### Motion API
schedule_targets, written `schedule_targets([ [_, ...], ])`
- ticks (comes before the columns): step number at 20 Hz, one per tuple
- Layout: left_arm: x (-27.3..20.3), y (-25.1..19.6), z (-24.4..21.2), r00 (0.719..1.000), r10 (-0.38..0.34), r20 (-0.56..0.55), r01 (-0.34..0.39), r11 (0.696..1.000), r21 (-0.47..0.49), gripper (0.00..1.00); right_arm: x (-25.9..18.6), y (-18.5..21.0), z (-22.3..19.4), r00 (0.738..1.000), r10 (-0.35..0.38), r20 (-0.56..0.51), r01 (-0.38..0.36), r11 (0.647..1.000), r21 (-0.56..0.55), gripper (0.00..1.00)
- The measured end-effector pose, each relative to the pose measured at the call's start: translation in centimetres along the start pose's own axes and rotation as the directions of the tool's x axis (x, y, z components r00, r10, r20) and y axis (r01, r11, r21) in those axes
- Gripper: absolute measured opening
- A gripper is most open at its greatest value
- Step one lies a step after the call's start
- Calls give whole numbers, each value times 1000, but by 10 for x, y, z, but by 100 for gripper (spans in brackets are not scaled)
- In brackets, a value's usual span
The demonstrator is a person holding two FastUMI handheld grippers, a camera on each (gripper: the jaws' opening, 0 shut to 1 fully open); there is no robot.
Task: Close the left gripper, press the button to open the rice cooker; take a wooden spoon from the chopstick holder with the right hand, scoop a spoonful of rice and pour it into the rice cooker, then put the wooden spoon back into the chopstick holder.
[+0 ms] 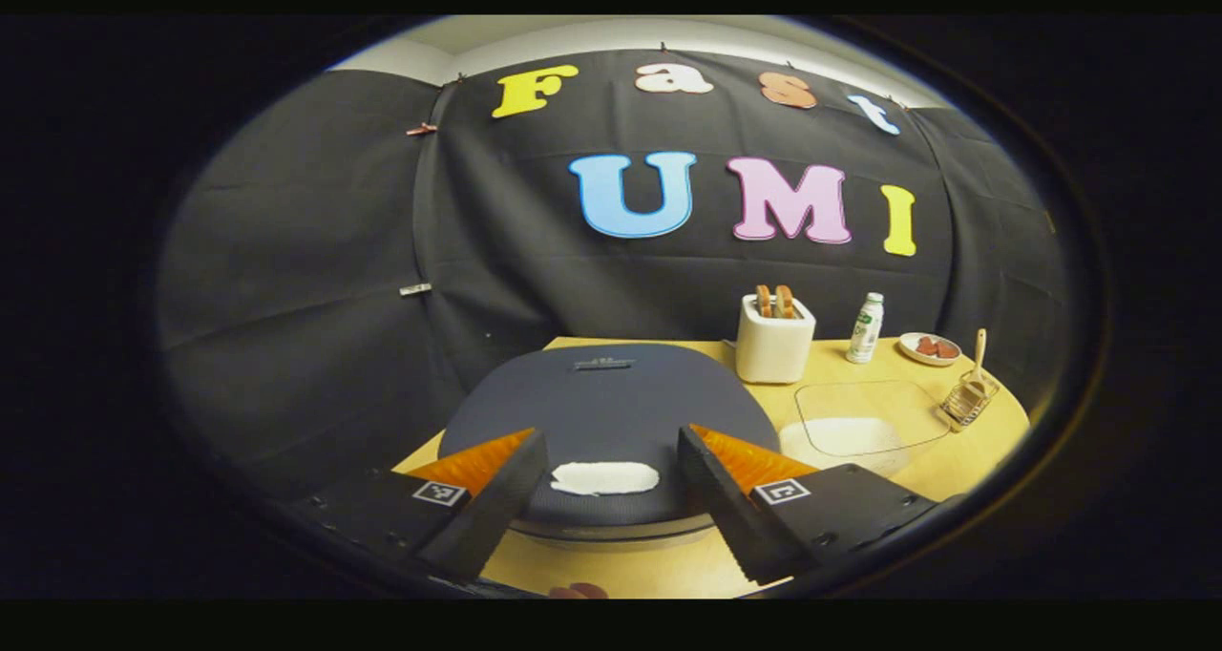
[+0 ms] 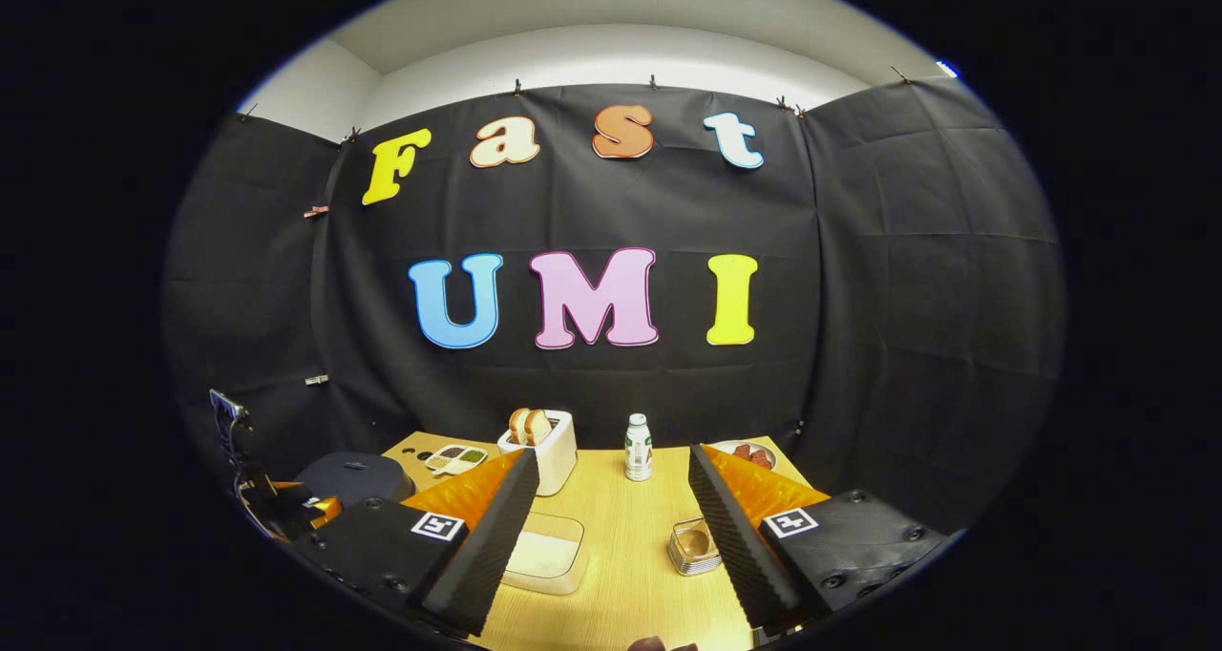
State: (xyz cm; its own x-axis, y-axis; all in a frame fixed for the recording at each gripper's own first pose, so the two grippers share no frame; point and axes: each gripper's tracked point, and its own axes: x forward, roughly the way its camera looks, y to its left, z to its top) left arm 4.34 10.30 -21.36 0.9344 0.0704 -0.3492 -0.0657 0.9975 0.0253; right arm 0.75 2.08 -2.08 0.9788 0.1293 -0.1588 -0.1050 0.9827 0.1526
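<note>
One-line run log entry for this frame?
left gripper open over rice cooker | lid shut | right gripper open | wooden spoon in holder

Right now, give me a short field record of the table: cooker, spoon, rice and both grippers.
rice cooker: lid shut, white button at front
left gripper: open, either side of the button, not pressing
right gripper: open, empty
wooden spoon: standing in chopstick holder
rice: in clear container beside the cooker
</note>
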Motion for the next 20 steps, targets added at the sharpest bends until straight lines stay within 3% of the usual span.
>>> schedule_targets([
  [6,-25,-55,84,979,-127,157,119,991,57,94,1,-8,1,1000,-10,1,10,1000,12,98],
  [11,-47,-108,123,948,-236,213,241,971,3,94,5,-15,-1,1000,-26,4,26,1000,16,98],
  [20,-67,-150,160,915,-308,262,292,951,98,94,7,-24,-7,999,-47,1,47,999,17,97],
])
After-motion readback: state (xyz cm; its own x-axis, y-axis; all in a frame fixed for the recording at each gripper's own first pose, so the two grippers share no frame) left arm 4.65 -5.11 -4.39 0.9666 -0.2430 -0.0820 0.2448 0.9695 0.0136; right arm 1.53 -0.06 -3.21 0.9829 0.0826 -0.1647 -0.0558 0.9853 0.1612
